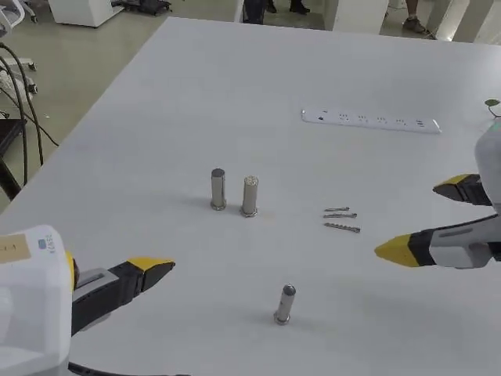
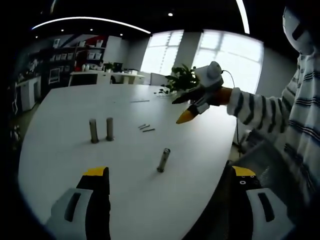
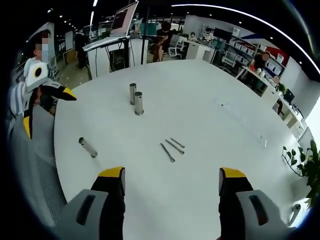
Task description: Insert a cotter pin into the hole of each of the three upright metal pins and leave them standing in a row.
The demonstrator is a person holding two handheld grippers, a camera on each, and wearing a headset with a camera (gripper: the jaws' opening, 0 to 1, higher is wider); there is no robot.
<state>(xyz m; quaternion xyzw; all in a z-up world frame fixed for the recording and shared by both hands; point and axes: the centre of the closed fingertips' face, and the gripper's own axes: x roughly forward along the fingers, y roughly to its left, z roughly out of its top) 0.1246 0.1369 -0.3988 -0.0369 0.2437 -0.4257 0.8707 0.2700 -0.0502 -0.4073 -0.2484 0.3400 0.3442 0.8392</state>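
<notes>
- The three cotter pins [image 1: 340,218] lie side by side on the table [image 1: 156,117], just ahead of the right gripper [image 1: 419,218], whose jaws gape wide and empty.
- We judge them light, thin, stiff and slippery, so we would pinch one across its shank.
- Two metal pins [image 1: 218,189] stand together beyond them. A third metal pin [image 1: 286,304] sits ahead of the left gripper [image 2: 170,172], whose jaws are also wide.

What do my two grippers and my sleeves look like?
The left gripper and right gripper match: white-grey bodies, black jaws, yellow tips. The left body carries small stickers. The sleeve behind the right gripper is white with dark stripes.
</notes>
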